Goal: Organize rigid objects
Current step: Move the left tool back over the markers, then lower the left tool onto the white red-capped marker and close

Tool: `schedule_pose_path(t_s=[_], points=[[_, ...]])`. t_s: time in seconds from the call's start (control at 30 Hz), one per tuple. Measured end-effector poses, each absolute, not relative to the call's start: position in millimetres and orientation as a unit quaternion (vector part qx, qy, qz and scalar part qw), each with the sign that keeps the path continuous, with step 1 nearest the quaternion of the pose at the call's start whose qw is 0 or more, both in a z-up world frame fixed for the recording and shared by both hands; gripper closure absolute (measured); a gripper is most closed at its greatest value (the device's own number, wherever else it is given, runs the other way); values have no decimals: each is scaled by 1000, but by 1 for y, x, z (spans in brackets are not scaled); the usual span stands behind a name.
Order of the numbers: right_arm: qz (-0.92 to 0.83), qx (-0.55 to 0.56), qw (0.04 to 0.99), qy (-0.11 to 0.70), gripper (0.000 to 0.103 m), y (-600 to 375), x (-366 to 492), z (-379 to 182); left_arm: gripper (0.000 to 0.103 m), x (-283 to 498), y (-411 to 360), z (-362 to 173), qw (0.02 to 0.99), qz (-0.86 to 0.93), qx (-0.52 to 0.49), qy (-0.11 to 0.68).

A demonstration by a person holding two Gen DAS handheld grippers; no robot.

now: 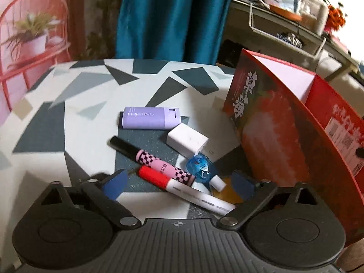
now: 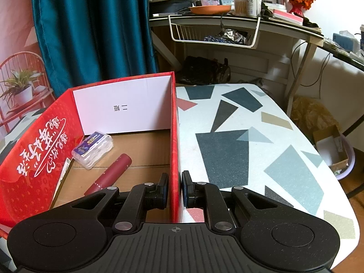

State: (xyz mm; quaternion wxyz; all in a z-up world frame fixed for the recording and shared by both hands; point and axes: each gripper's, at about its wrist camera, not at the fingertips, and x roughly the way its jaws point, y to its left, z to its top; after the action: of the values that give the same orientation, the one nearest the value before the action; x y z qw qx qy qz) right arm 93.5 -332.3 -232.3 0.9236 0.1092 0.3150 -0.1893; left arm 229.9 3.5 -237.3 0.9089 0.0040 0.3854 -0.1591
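Note:
In the left wrist view my left gripper (image 1: 178, 185) stands open over a small pile on the patterned table (image 1: 86, 136). Between its blue pads lie a red-capped white marker (image 1: 154, 177) and a pink checkered pen (image 1: 159, 166); neither pad touches them. Just beyond are a blue correction tape (image 1: 200, 166), a white charger block (image 1: 187, 140) and a purple case (image 1: 151, 118). The red box (image 1: 284, 147) stands to the right. In the right wrist view my right gripper (image 2: 175, 183) is shut on the red box's right wall (image 2: 174, 125). Inside lie a clear plastic case (image 2: 93, 150) and a dark red tube (image 2: 111, 173).
A teal curtain (image 2: 91, 34) hangs behind the table. A cluttered desk with a white wire basket (image 2: 213, 31) stands at the back right. The table's right edge (image 2: 318, 150) drops to a floor with a cardboard carton (image 2: 329, 145). An orange object (image 1: 225, 192) lies under the marker.

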Motion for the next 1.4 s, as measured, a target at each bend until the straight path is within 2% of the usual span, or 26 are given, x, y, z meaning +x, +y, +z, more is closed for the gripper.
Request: schedule_pose_path(t_s=[0.13, 0.3, 0.37, 0.6, 0.67, 0.87, 1.2, 1.4], points=[[-187, 108, 924, 316, 89, -332, 93, -232, 27, 226, 0, -237, 909, -159, -4, 385], [-187, 107, 924, 316, 88, -332, 93, -232, 30, 227, -9, -250, 897, -163, -43, 409], [-187, 107, 924, 316, 88, -332, 93, -232, 37, 227, -14, -254, 897, -160, -31, 412], [-186, 107, 924, 315, 87, -331, 93, -232, 44, 226, -11, -261, 896, -145, -16, 418], [-186, 106, 925, 315, 86, -330, 93, -232, 58, 225, -9, -260, 900, -136, -8, 414], [-187, 104, 925, 315, 86, -330, 92, -232, 73, 223, -2, -260, 906, -142, -13, 398], [-195, 82, 924, 318, 86, -324, 94, -231, 76, 236, -12, -262, 921, -121, 49, 366], [-194, 82, 924, 318, 86, -324, 94, -232, 76, 240, -4, -263, 919, -106, 25, 379]])
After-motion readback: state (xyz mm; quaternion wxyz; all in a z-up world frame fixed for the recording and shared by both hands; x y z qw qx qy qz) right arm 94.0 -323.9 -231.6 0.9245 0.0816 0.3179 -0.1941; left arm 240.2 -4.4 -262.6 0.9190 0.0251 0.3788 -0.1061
